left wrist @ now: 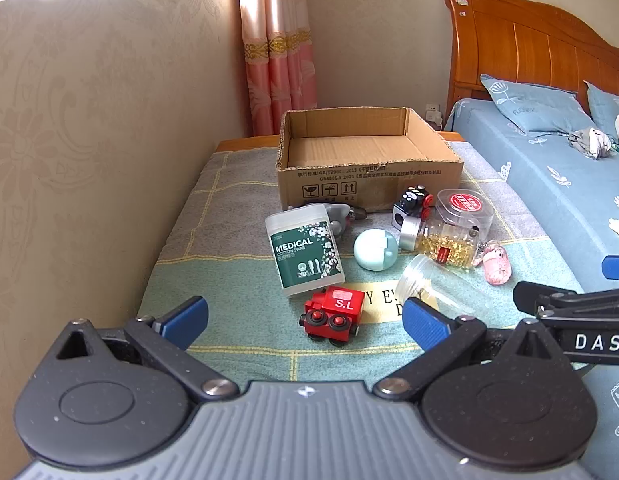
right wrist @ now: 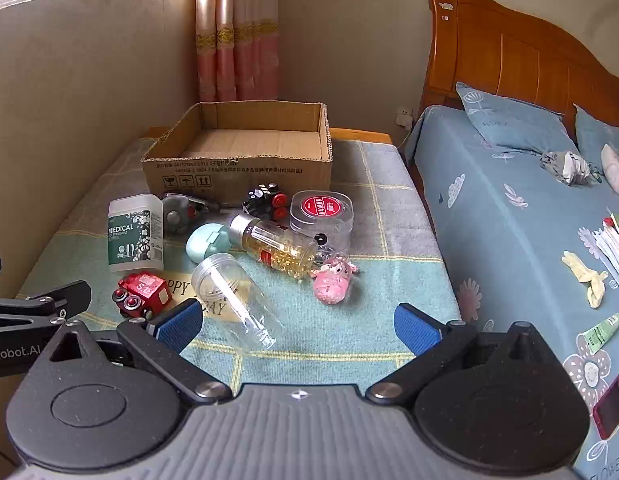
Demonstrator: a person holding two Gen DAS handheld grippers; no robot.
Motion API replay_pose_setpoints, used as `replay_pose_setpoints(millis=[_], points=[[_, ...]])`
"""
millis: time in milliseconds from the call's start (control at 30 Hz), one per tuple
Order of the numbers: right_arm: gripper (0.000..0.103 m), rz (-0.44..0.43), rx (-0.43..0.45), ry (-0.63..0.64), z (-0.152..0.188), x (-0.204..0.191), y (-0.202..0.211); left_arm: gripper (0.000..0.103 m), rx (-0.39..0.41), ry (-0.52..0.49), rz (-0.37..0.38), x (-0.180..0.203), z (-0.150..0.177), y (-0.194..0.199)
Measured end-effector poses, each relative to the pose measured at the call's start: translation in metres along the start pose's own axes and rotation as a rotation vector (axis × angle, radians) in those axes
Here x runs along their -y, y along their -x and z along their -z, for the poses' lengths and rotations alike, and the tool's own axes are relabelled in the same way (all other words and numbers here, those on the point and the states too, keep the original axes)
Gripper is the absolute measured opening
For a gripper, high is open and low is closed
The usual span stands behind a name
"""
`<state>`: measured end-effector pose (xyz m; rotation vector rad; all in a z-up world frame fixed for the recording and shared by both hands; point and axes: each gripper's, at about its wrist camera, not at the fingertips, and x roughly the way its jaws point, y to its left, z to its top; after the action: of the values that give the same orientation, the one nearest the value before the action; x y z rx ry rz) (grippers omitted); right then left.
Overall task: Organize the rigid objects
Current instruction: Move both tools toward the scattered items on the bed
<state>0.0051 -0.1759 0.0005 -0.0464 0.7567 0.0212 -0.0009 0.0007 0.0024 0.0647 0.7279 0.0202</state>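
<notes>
Both my left hand-held gripper (left wrist: 305, 314) and right hand-held gripper (right wrist: 297, 322) gape wide, empty. Glossy red wooden toy train (left wrist: 334, 315) and clear ribbed plastic jar (right wrist: 237, 300) lie on the checked cloth worktop (right wrist: 349, 344), before an open corrugated cardboard box (right wrist: 245, 160).

Small items (left wrist: 333, 316) before empty box (left wrist: 361, 184)

The white tub (left wrist: 304, 250) left of my clutter reads "MEDICAL COTTON SWAB" and "200" on its green label. The near red toy train (left wrist: 334, 315) carries "S.L" on its roof. The far cardboard box (left wrist: 369, 184) shows three handling symbols under lines of print too small for me to read. My right gripper's arm (left wrist: 589, 342) says "DAS"; my left gripper's arm (right wrist: 13, 354) says "Robot.AI".
</notes>
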Motion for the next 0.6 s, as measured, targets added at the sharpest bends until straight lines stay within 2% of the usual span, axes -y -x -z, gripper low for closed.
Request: replay_pose_setpoints(millis=[600], points=[[0.103,0.002,0.004,0.002,-0.0003,0.0014,-0.0019,0.102,0.006,-0.001,0.007,-0.0014,-0.0021,-0.0036]])
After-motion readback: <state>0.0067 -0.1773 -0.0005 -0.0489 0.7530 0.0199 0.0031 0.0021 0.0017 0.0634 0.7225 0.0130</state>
